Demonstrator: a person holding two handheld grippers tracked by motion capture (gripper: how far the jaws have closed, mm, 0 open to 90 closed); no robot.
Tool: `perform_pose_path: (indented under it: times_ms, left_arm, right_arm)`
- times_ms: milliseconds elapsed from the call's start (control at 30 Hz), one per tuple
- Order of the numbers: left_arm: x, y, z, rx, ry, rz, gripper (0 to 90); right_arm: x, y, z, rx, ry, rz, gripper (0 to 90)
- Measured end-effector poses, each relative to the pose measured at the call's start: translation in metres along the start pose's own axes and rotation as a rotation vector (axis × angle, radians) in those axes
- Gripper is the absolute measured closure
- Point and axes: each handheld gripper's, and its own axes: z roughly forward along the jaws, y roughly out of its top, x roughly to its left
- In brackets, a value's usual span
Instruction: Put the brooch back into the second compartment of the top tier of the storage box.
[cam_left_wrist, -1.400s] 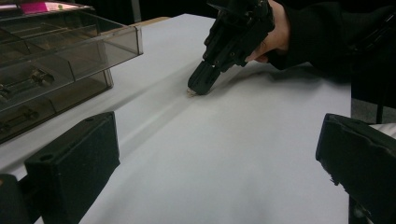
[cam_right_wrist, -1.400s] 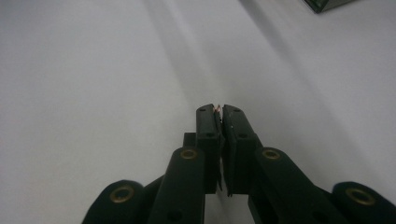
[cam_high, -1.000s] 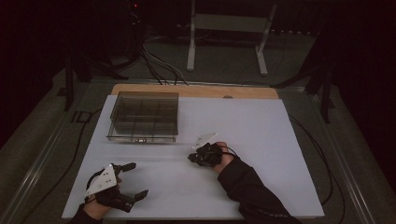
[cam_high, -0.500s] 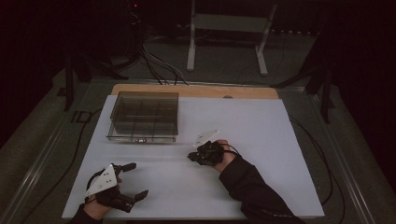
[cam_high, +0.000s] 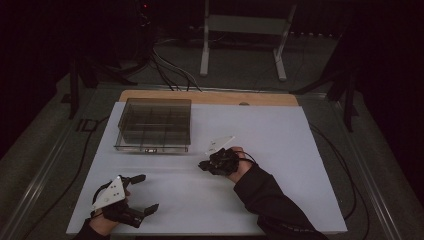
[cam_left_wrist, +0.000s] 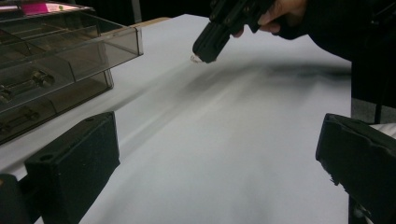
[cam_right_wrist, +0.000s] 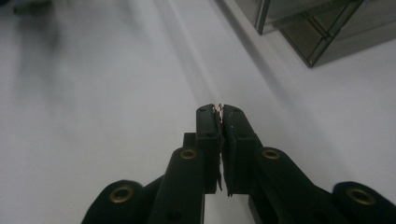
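My right gripper is clenched on a tiny metal piece pinched at the jaws' tips, above the white surface. The compartment box lies far-left of it, nearer this hand. My left gripper rests released, near-left.

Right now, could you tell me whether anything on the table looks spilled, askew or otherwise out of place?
Nothing stands out. The clear compartment box sits square on the white table with nothing spilled around it. The right gripper pinches a tiny shiny item at its tips, off the surface; the left gripper rests open.
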Motion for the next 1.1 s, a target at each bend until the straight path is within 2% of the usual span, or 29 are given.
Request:
perform_pose_path:
  times_ms: [533, 833, 1100]
  left_arm:
    - [0.0, 0.0, 0.0, -0.004, 0.001, -0.002, 0.6]
    - [0.0, 0.001, 0.0, -0.005, -0.001, -0.005, 0.6]
    - [0.0, 0.0, 0.0, -0.003, -0.001, -0.005, 0.6]
  right_arm:
    - [0.002, 0.03, -0.012, -0.033, 0.009, -0.031, 86.3]
    - [0.004, 0.046, -0.017, -0.037, -0.002, -0.053, 86.2]
    - [0.0, 0.061, -0.016, -0.039, -0.016, -0.064, 86.2]
